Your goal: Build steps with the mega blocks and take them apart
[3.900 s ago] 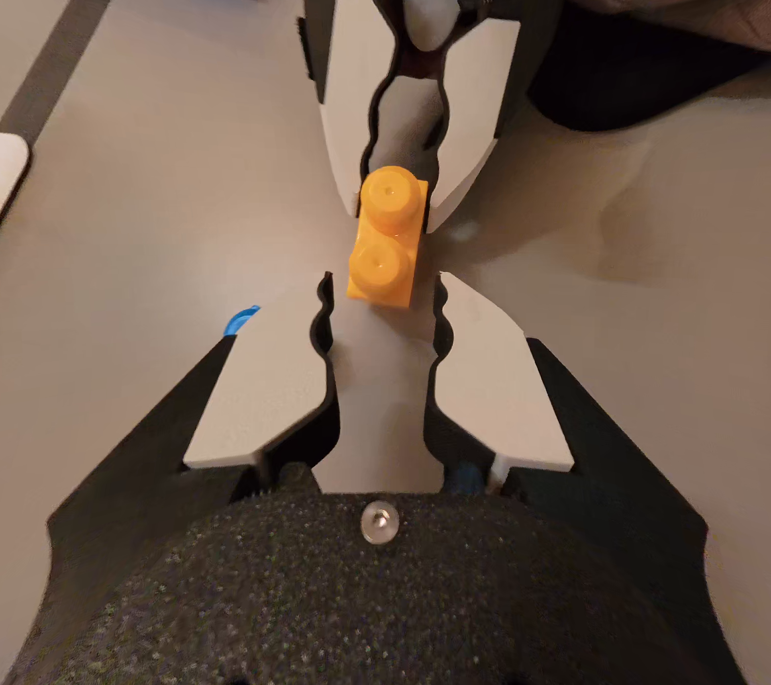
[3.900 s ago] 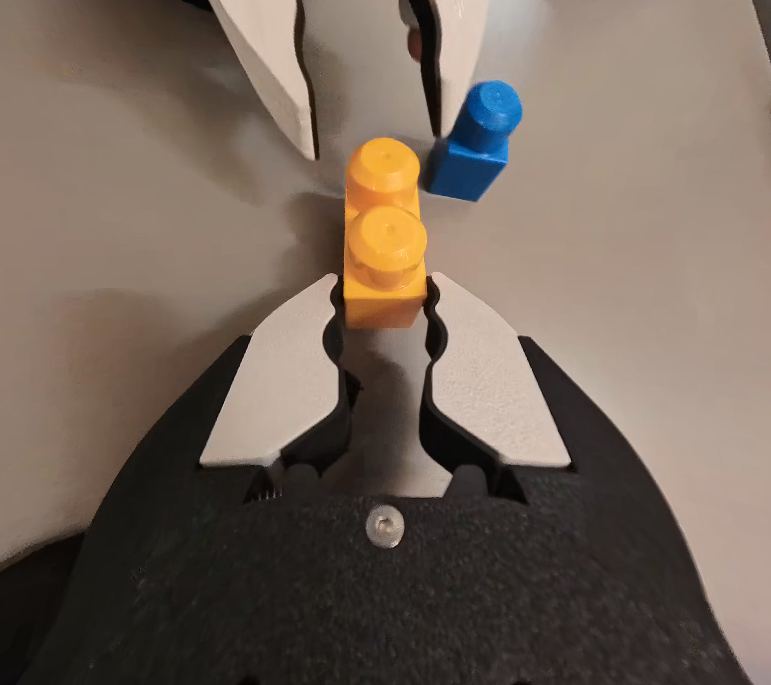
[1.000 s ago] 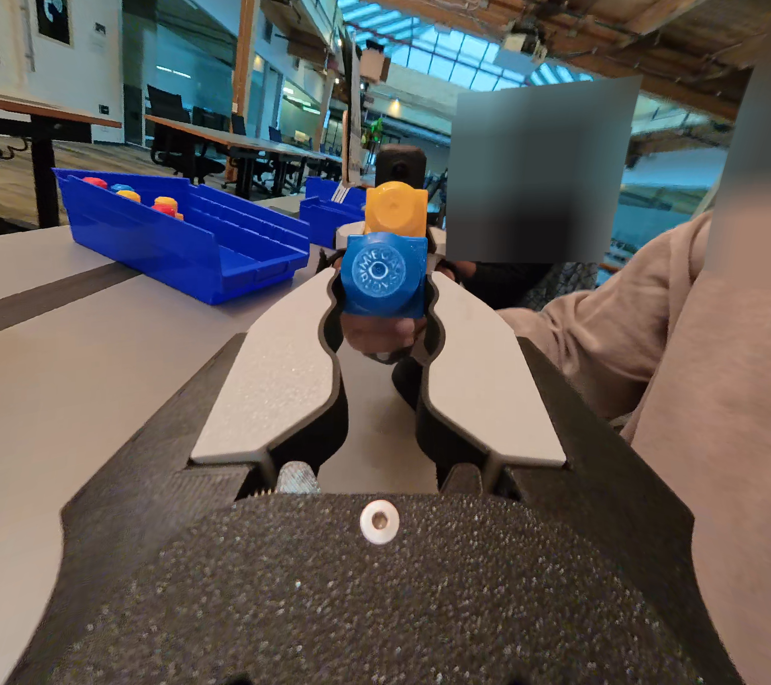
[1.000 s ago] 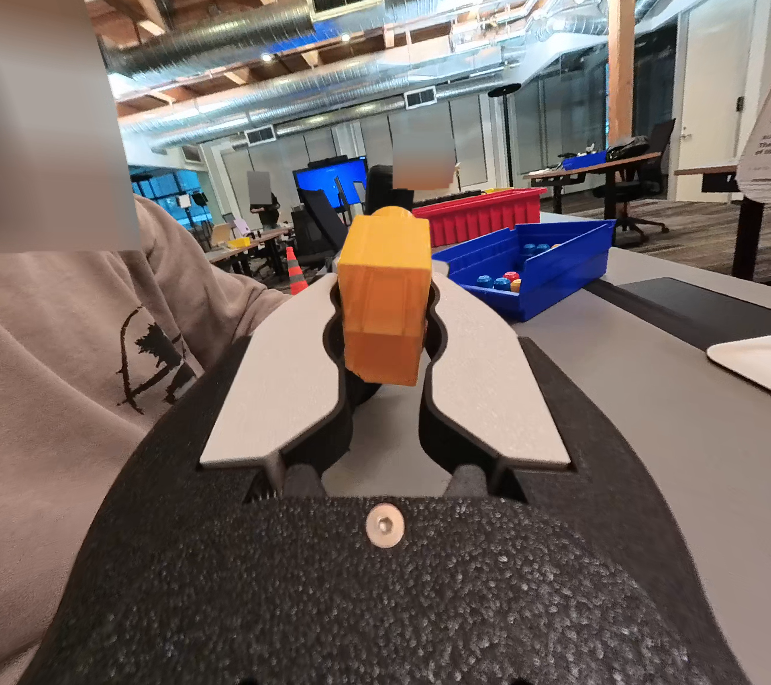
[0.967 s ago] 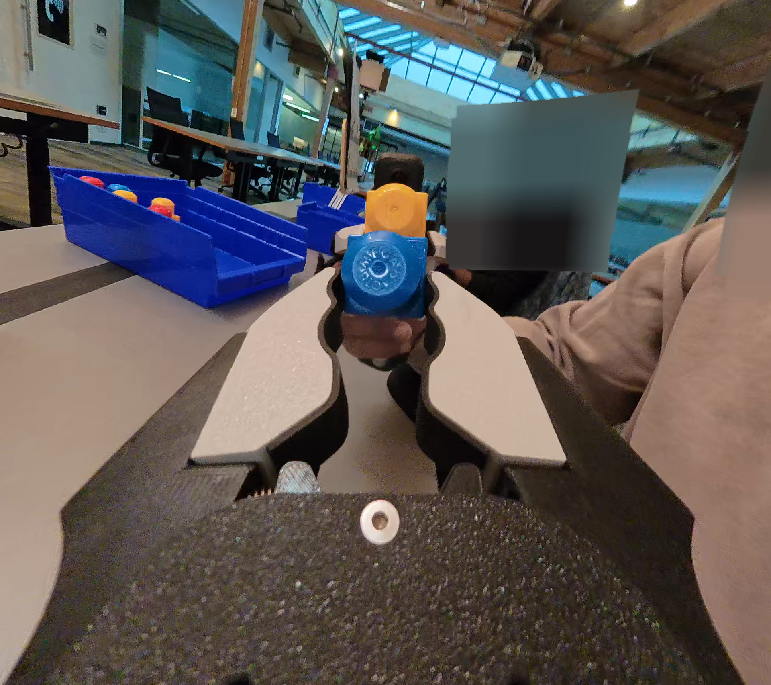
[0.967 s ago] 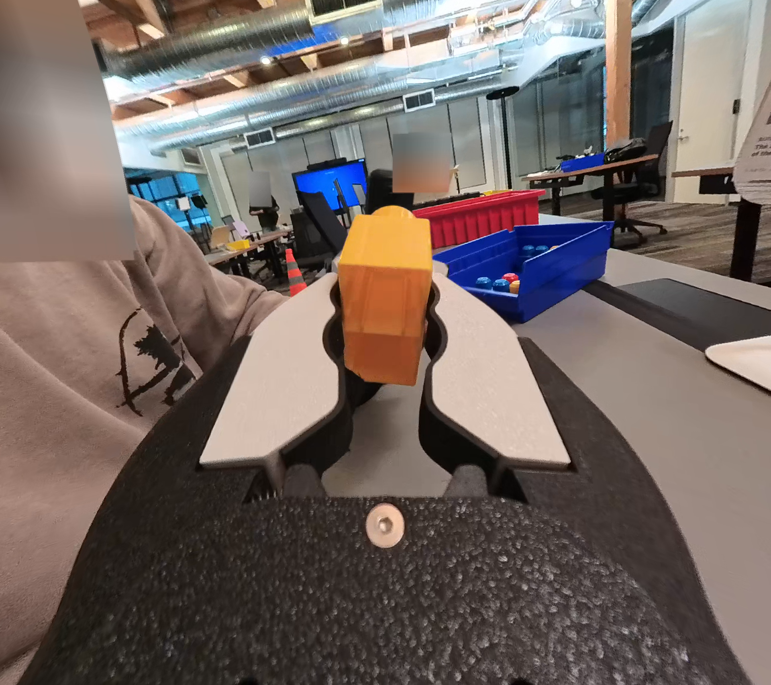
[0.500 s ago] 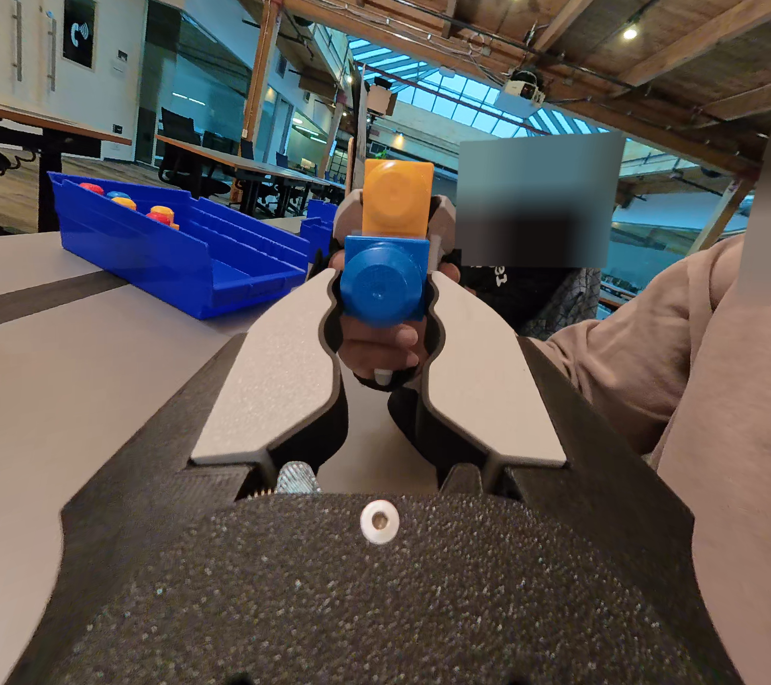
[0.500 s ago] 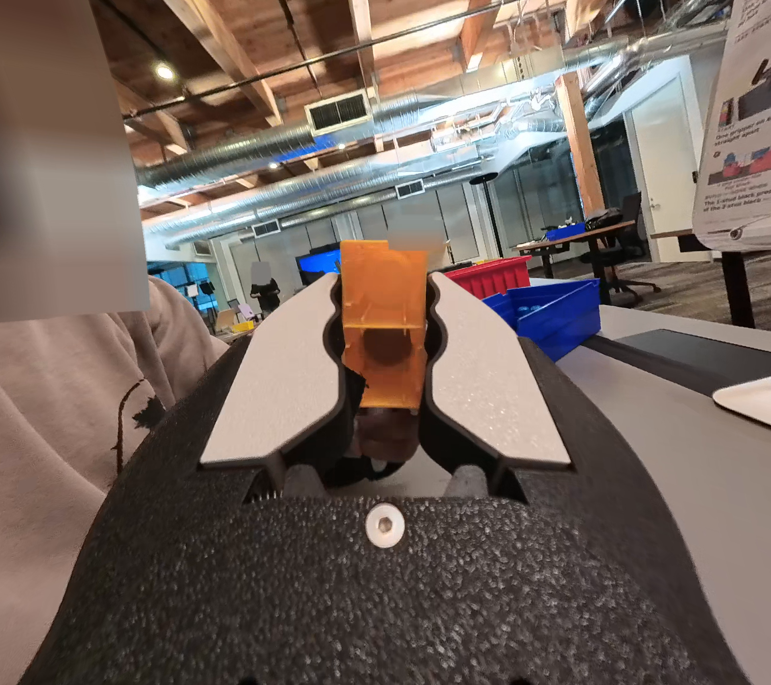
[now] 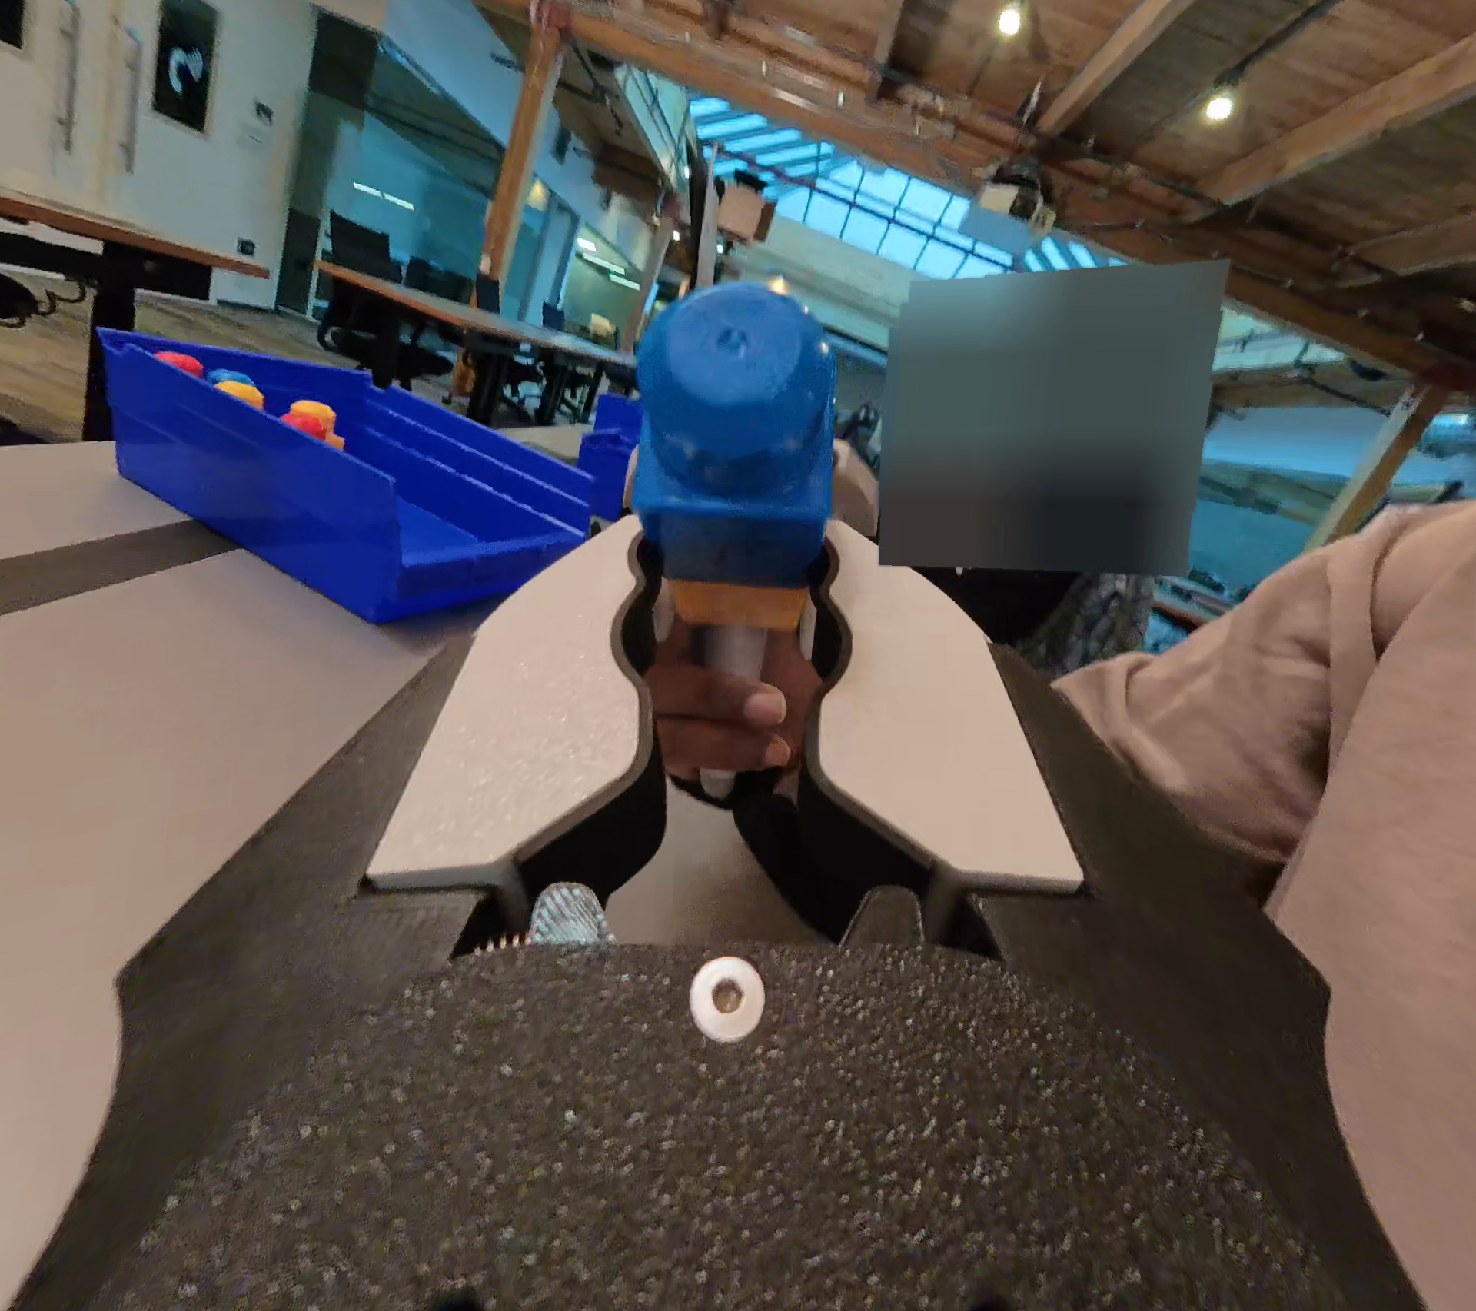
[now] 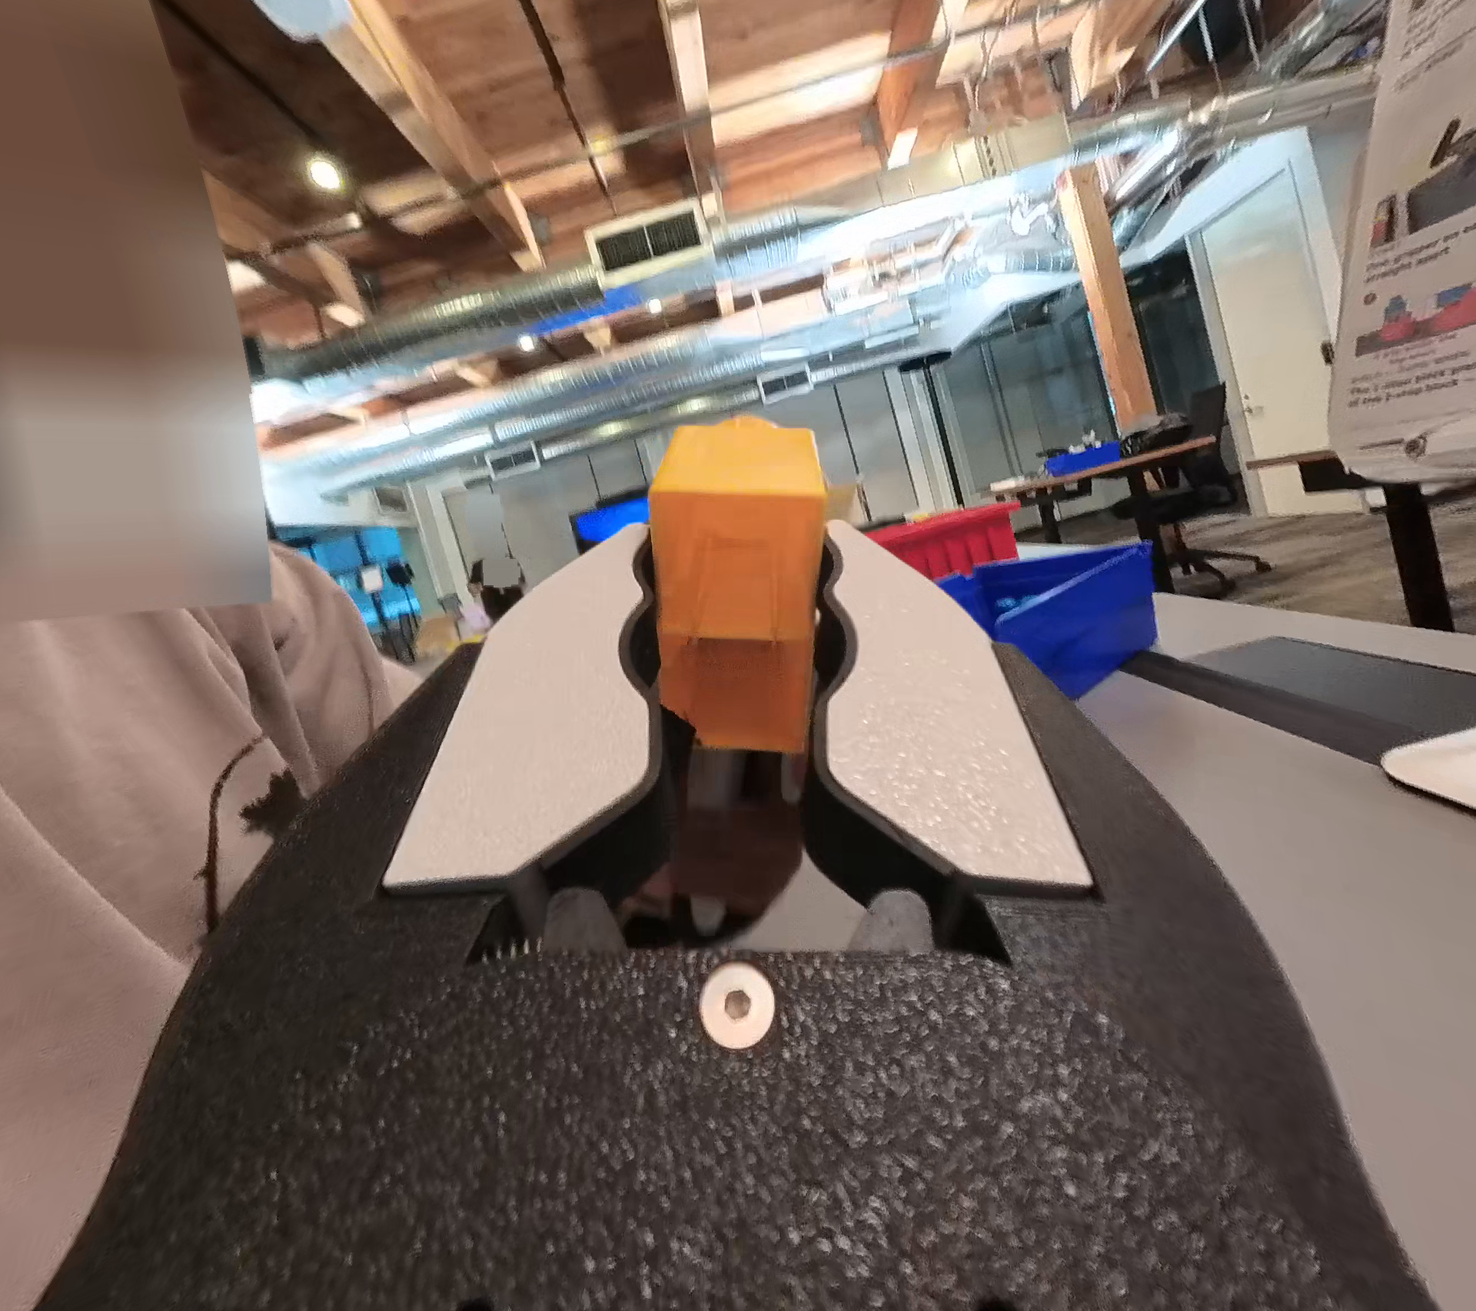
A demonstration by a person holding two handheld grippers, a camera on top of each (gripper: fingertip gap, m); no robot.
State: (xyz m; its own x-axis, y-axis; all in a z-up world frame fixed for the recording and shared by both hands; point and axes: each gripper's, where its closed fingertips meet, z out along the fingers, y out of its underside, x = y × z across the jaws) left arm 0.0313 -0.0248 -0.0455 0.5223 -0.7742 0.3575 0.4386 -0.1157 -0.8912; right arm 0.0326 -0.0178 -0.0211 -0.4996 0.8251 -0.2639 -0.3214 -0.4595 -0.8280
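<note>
My left gripper (image 9: 731,542) is shut on a blue one-stud block (image 9: 731,466), held in the air with its stud tilted up toward the camera. The edge of an orange block (image 9: 739,603) shows directly under the blue block, against it; I cannot tell whether they are locked together. My right gripper (image 10: 735,554) is shut on that orange block (image 10: 735,594), seen from its side, also in the air. The blue block is hidden in the right wrist view. A hand (image 9: 723,713) shows behind the blocks.
A blue bin (image 9: 335,498) with several coloured blocks stands on the grey table (image 9: 200,697) at the left. In the right wrist view a blue bin (image 10: 1070,602) and a red bin (image 10: 942,542) stand further back. A person's beige sleeve (image 9: 1238,673) is at the right.
Both grippers lifted the blocks off the table. In the last half second the blue block turned stud-up and the orange block went from above it to directly beneath it.
</note>
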